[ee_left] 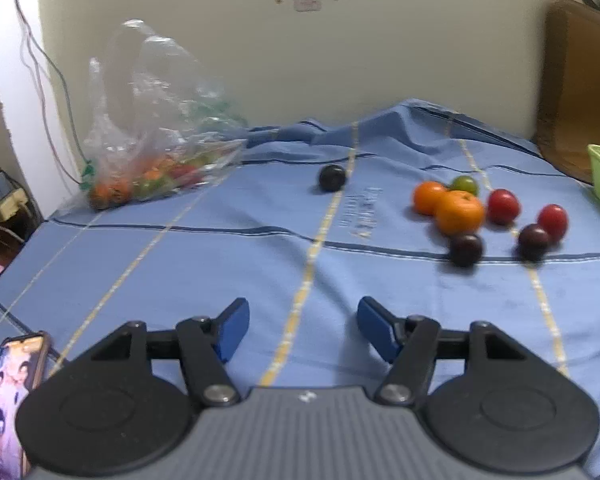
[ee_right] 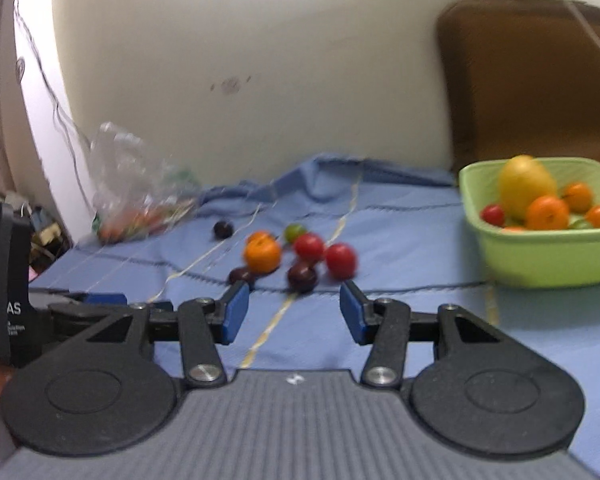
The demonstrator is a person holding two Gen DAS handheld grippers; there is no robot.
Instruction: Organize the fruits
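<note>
Loose fruits lie on a blue cloth: two oranges (ee_left: 458,212), a green fruit (ee_left: 465,185), two red fruits (ee_left: 502,207) and three dark plums, one (ee_left: 332,177) apart to the left. The same cluster shows in the right wrist view, with an orange (ee_right: 262,255), red fruits (ee_right: 340,260) and a plum (ee_right: 302,276). A green basket (ee_right: 540,252) at the right holds a yellow fruit, oranges and a red fruit. My left gripper (ee_left: 302,330) is open and empty, short of the fruits. My right gripper (ee_right: 292,312) is open and empty, just before the cluster.
A clear plastic bag (ee_left: 156,136) with more fruits lies at the back left by the wall. A phone (ee_left: 8,400) lies at the near left. A brown chair back (ee_right: 532,80) stands behind the basket. The left gripper's body (ee_right: 4,288) shows at the left in the right wrist view.
</note>
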